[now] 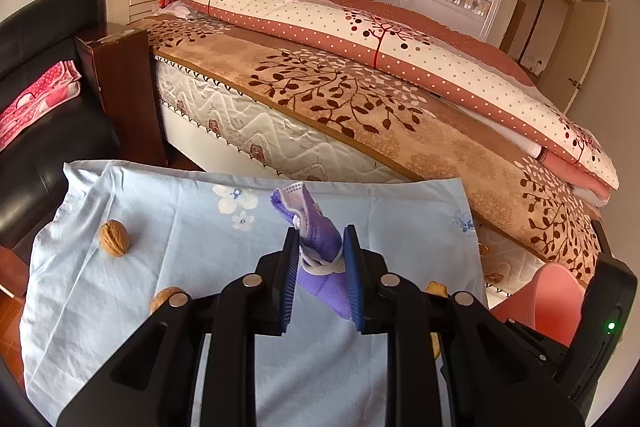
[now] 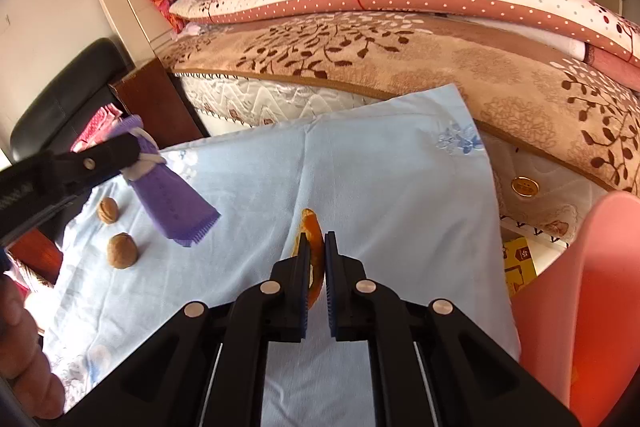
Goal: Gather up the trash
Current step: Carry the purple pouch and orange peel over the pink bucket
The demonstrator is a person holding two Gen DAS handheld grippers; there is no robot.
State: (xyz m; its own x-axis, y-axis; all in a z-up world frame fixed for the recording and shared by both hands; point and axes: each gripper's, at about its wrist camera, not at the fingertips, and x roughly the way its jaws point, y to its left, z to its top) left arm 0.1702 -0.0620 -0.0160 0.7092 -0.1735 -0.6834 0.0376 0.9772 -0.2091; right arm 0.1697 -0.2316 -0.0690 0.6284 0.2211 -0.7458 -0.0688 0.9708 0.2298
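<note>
Left wrist view shows the left gripper (image 1: pixel 322 247) clamped on a purple face mask (image 1: pixel 320 239), its white ear loops bunched between the pads, held up clear of the light blue cloth (image 1: pixel 168 227) that covers the counter. The right gripper (image 2: pixel 316 255) has its fingers nearly together around a curl of orange peel (image 2: pixel 314 247); the peel looks pinched, though I cannot tell if it has left the cloth.

Judging from this, both pieces of trash should go to the pink bin (image 2: pixel 592 307) at the right edge of the counter. To do it well, I would lift the peel straight up first so it does not drag the cloth into folds, carry it over the bin's rim before letting go, and keep the mask's grip firm, since it hangs loose and could slip out sideways.

The right wrist view shows things the other hides: the mask's fringed lower edge dangling free in the air, both walnuts (image 2: pixel 122 251) in full on the near left of the cloth, and the bin's tall wall. The left wrist view catches only a slice of that bin (image 1: pixel 552 303) past the other gripper, has one walnut (image 1: pixel 114 238) half hidden by its own frame, and shows barely a scrap of the peel.
</note>
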